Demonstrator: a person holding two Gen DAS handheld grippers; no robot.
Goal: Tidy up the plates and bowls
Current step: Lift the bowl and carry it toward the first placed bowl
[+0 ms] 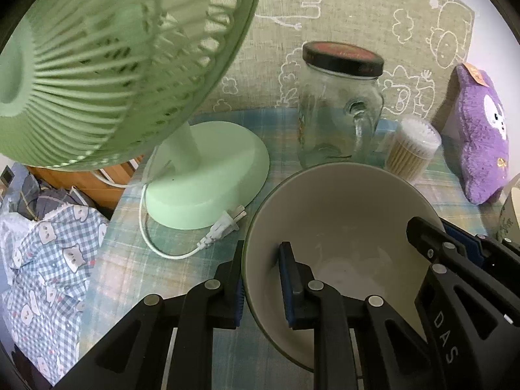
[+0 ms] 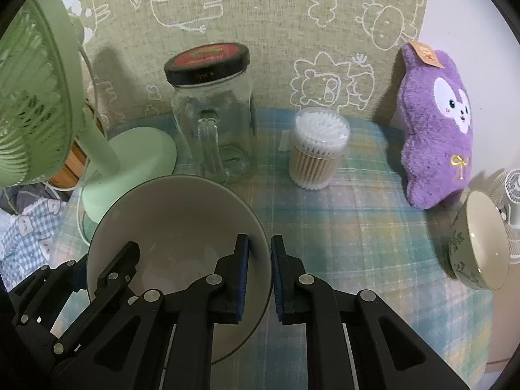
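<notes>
A plain white bowl with a dark outer edge stands on the checked tablecloth, and both grippers grip it. My left gripper is shut on the bowl's left rim, one blue pad inside and one outside. On the opposite side, my right gripper is shut on the right rim in the same way. Each gripper shows in the other's view: the right gripper at the far rim, the left gripper at the lower left. A second bowl with a green leaf pattern lies tilted at the table's right.
A green table fan with a loose plug stands left of the bowl. Behind are a lidded glass jar mug, a cotton swab tub and a purple plush toy. A small white fan stands at the far right. Checked fabric lies beyond the left table edge.
</notes>
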